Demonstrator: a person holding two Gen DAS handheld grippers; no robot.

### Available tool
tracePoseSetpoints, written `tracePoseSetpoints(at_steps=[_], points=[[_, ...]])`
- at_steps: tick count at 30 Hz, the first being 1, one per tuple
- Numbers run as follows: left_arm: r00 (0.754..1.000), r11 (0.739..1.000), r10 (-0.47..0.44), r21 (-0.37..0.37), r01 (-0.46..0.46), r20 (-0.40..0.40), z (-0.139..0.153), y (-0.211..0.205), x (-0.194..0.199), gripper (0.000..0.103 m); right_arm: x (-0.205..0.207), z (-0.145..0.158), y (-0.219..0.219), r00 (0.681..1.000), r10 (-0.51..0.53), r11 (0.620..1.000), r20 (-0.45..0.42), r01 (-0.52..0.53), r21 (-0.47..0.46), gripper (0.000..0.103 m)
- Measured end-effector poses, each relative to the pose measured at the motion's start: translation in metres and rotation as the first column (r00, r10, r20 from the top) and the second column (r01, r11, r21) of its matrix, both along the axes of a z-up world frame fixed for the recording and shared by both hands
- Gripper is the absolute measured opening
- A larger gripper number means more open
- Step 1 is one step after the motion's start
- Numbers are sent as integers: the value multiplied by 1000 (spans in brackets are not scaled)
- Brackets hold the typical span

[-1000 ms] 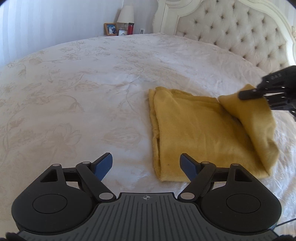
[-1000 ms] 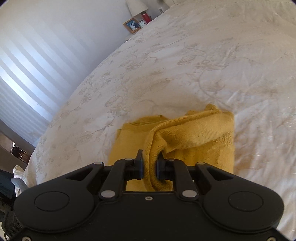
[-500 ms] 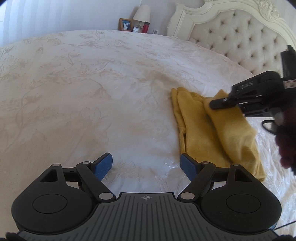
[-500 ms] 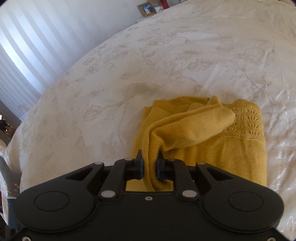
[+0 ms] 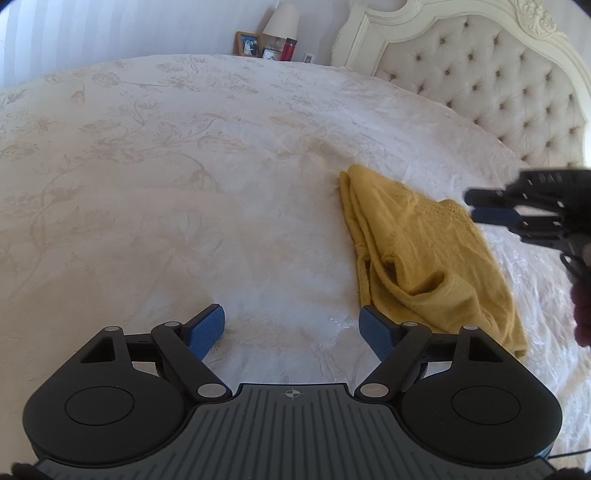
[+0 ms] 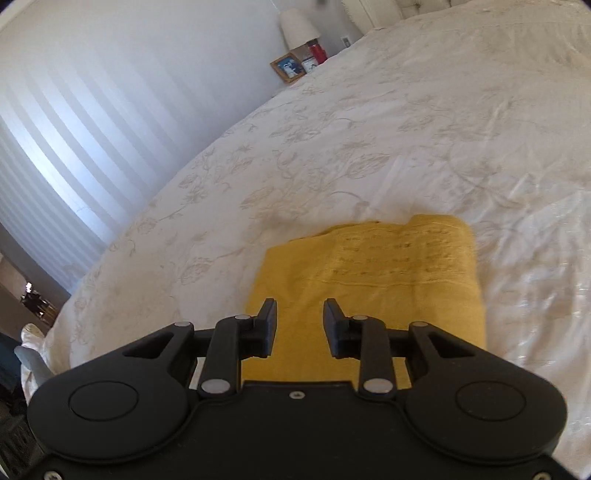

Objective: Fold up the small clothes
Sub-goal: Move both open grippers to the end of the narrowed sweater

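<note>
A small yellow knit garment (image 5: pixel 417 251) lies folded on the white bedspread (image 5: pixel 184 184), right of centre in the left wrist view. My left gripper (image 5: pixel 291 328) is open and empty, low over the bedspread just left of the garment's near corner. My right gripper (image 5: pixel 480 206) shows at the right edge, above the garment's far right side, jaws apart. In the right wrist view the right gripper (image 6: pixel 300 321) is open and empty just above the garment (image 6: pixel 388 273), which lies flat with its patterned band on top.
A tufted headboard (image 5: pixel 498 85) stands at the back right. A nightstand with a lamp (image 5: pixel 280 18), a photo frame (image 5: pixel 248 43) and a red bottle (image 5: pixel 289 48) stands beyond the bed. Window blinds (image 6: pixel 74 110) fill the left of the right wrist view.
My right gripper has opened and let go of the yellow garment's folded-over part, which now lies flat on the rest. It has drawn back a little. The left gripper stayed open.
</note>
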State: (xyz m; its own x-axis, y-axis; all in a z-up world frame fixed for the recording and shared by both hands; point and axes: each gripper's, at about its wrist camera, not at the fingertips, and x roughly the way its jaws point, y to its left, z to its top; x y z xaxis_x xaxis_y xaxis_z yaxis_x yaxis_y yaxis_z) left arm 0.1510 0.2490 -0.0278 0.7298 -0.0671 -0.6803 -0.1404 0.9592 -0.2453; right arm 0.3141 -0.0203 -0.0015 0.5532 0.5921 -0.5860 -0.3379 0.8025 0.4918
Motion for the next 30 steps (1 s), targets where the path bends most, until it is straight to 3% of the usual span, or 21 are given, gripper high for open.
tracePoseSetpoints(at_steps=[4,8,12,15,17,21,24,30], points=[[1000,1000,-3,17,3,-2,5,-5,5,79,-18,-20,-3,999,17,994,28,-14,-105,40],[1000,999,-19,50,19,11,13,-18,9,79,-61,-49,16,987,145,974,69,-131,-184,40],[997,994,-64,87,62,30,21,-36,13,79,-107,-59,39,937,302,935,173,-256,-247,40],[992,987,-120,111,114,50,25,-54,18,80,-126,-57,46,894,386,907,227,-323,-270,57],[983,978,-168,135,158,66,27,-69,20,80,-134,-55,47,874,416,893,252,-341,-294,58],[970,956,-240,185,228,44,14,-91,34,80,-136,-54,38,886,391,908,248,-326,-265,58],[980,963,-199,186,196,1,-1,-90,51,80,-131,-48,28,900,366,917,236,-307,-254,62],[993,988,-91,119,99,-75,-20,-66,81,81,-115,-28,2,915,321,928,244,-253,-272,73]])
